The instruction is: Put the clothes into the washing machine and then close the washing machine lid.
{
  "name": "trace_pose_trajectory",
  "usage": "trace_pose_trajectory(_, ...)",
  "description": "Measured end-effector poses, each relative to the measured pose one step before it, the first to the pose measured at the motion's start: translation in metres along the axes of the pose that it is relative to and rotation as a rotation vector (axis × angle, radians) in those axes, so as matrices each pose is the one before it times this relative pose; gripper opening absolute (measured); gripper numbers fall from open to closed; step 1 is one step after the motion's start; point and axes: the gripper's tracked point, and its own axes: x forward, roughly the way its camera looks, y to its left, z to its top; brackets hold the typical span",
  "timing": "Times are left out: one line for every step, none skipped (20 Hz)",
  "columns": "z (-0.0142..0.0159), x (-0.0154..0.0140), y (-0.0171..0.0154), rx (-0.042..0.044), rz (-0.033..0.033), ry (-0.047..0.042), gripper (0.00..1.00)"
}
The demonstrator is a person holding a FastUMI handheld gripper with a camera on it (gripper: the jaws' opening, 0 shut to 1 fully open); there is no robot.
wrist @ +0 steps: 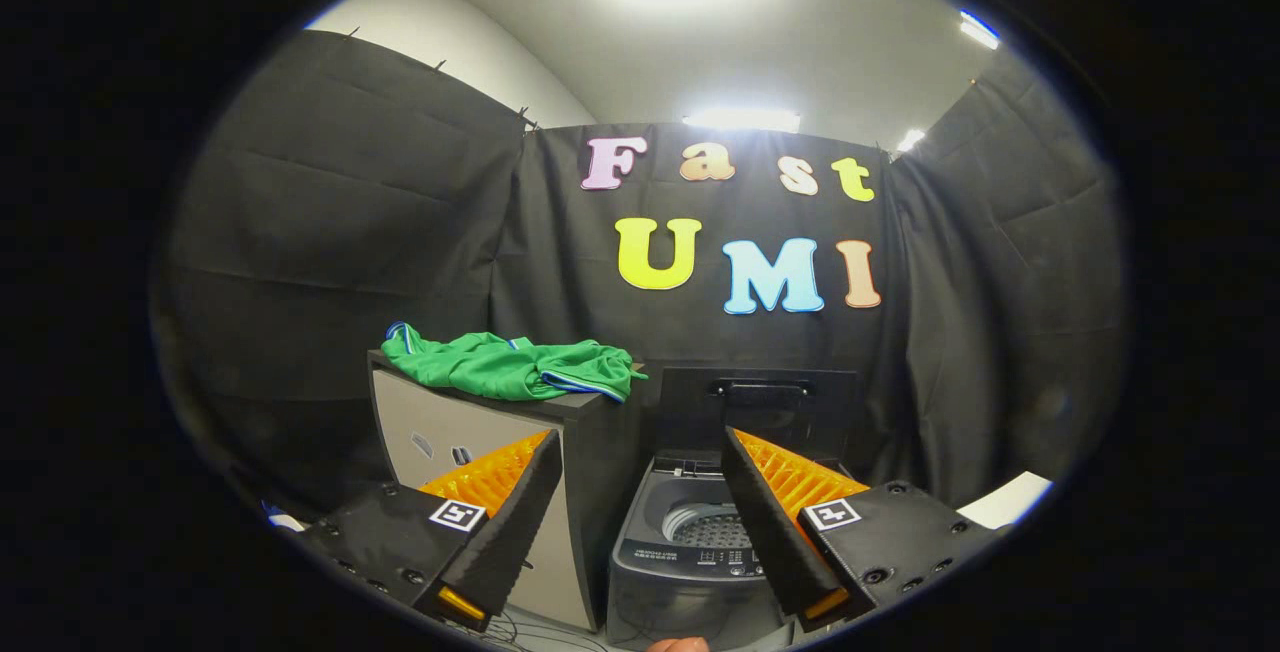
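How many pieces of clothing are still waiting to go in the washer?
1: a green garment lying on the cabinet beside the open washing machine, beyond the open gripper. More may be hidden underneath.

Sheeny green cloth clothes (510,365), glossy plastic washing machine (690,557), matt cabinet (590,492).

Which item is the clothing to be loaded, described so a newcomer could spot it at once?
Start at the small grey top-loading washing machine with its lid raised, seen between the fingers of the open gripper. Beside it stands a taller dark-topped cabinet. The crumpled green garment with blue-and-white trim lies on top, the only bright cloth there.
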Motion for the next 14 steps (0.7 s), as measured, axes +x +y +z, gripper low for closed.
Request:
trace_pose_trajectory(0.00385,0.00288,0.00343,-0.00085,0.00639,0.00128,1.0)
trace_pose_trajectory(0.0048,0.00231,0.00455,0.00015,0.00915,0.00303,1.0)
trace_pose_trajectory(0.00595,0.0047,0.0065,0.00488,0.01675,0.00787,0.99)
trace_pose_trajectory(0.00677,0.00665,0.00706,0.00928,0.01552,0.00374,1.0)
trace_pose_trajectory(0.01007,0.00483,0.00525,0.00574,0.00633,-0.00149,1.0)
trace_pose_trajectory(0.01191,0.00559,0.00229,0.00109,0.0015,-0.00893,1.0)
trace_pose_trajectory(0.01163,0.00587,0.00497,0.00365,0.00668,0.00099,1.0)
trace_pose_trajectory(0.00655,0.0106,0.01259,0.01052,0.02746,0.01141,1.0)
trace_pose_trajectory(0.00518,0.00885,0.01128,0.01378,0.0233,0.021,1.0)
trace_pose_trajectory(0.00524,0.00558,0.00737,0.007,0.01498,0.01079,1.0)
trace_pose_trajectory(0.00927,0.00821,0.0039,-0.00077,-0.00089,0.01156,1.0)
trace_pose_trajectory(0.00741,0.0078,0.00198,-0.00325,-0.00515,0.01548,1.0)
trace_pose_trajectory(0.00628,0.00864,0.00495,0.00754,-0.00028,0.01661,1.0)
trace_pose_trajectory(0.00658,0.01121,0.00733,0.02031,0.002,0.01313,1.0)
